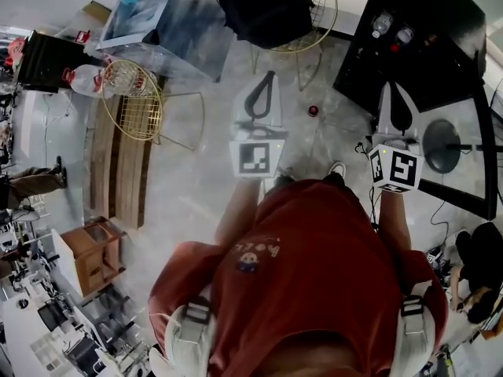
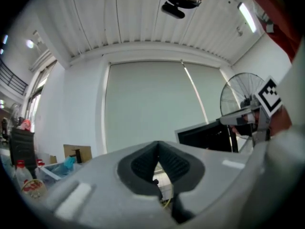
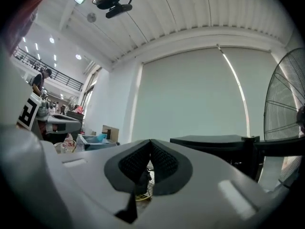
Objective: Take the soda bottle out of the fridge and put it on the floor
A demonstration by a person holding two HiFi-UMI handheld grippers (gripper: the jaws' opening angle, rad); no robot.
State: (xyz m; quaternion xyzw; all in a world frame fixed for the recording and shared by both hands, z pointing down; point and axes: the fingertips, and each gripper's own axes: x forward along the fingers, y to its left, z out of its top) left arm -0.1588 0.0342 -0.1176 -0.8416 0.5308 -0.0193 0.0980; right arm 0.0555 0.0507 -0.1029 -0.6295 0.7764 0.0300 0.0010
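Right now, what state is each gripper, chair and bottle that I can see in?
left gripper, shut, empty
right gripper, shut, empty
wire chair by the glass table, upright, nothing on it
far wire chair, upright, black bag on its seat
red-label bottle, upright, cap on

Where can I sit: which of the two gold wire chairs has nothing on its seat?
The left wire chair, at the head view's left, has a bare seat; the upper wire chair carries a black bag.
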